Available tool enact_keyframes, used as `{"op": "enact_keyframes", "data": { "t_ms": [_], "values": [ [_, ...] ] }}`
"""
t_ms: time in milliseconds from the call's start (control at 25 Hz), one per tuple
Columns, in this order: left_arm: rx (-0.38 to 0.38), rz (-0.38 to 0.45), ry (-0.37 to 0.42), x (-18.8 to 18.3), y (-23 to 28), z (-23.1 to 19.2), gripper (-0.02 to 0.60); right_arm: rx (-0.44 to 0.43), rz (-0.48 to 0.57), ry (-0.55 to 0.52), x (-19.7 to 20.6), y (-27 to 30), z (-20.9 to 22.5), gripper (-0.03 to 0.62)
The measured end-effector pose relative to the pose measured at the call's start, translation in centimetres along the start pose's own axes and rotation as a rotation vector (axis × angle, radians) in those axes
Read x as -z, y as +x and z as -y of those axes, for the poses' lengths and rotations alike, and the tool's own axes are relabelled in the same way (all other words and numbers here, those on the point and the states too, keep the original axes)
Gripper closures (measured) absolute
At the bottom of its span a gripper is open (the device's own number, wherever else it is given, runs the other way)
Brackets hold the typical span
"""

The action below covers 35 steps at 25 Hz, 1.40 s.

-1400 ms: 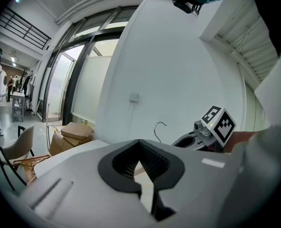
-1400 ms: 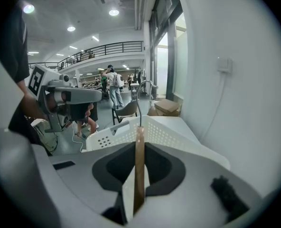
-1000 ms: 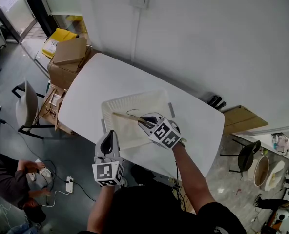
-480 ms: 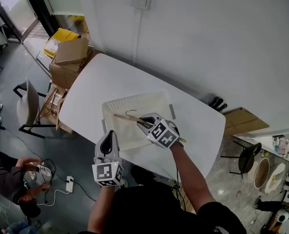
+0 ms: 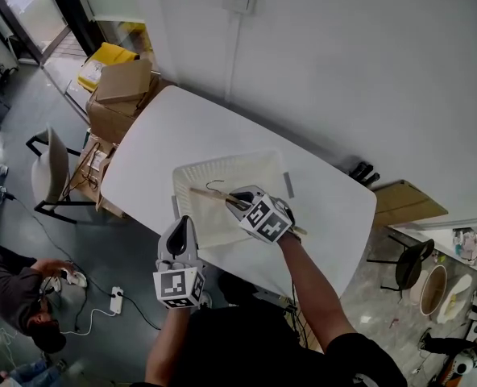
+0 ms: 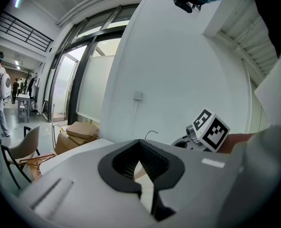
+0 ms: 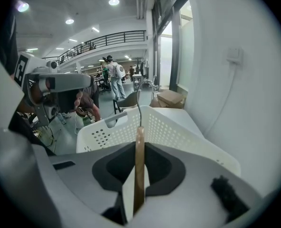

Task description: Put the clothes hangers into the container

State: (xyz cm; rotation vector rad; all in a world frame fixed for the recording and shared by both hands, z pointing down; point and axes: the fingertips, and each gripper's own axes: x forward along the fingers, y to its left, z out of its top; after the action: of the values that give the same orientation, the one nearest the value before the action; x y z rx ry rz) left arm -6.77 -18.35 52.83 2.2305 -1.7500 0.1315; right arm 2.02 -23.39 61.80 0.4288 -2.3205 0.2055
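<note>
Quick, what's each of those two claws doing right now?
Left gripper: closed, nothing between its jaws.
Right gripper: closed on a wooden clothes hanger, over the white basket.

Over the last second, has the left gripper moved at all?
No. Judged against the white basket, the left gripper sits at the same spot, just off its near-left corner.

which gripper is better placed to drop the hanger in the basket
Right: the right gripper clamps the wooden hanger above the white basket; the left gripper is empty, short of the basket.
</note>
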Motion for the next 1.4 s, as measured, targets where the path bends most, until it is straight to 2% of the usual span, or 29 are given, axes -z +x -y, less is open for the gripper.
{"op": "enact_keyframes", "data": {
  "t_ms": [1400],
  "values": [
    [0.010, -0.017, -0.009, 0.6, 0.6, -0.5, 0.575, 0.030, -0.021, 0.001, -0.2, 2.2, 1.1, 0.533]
  ]
}}
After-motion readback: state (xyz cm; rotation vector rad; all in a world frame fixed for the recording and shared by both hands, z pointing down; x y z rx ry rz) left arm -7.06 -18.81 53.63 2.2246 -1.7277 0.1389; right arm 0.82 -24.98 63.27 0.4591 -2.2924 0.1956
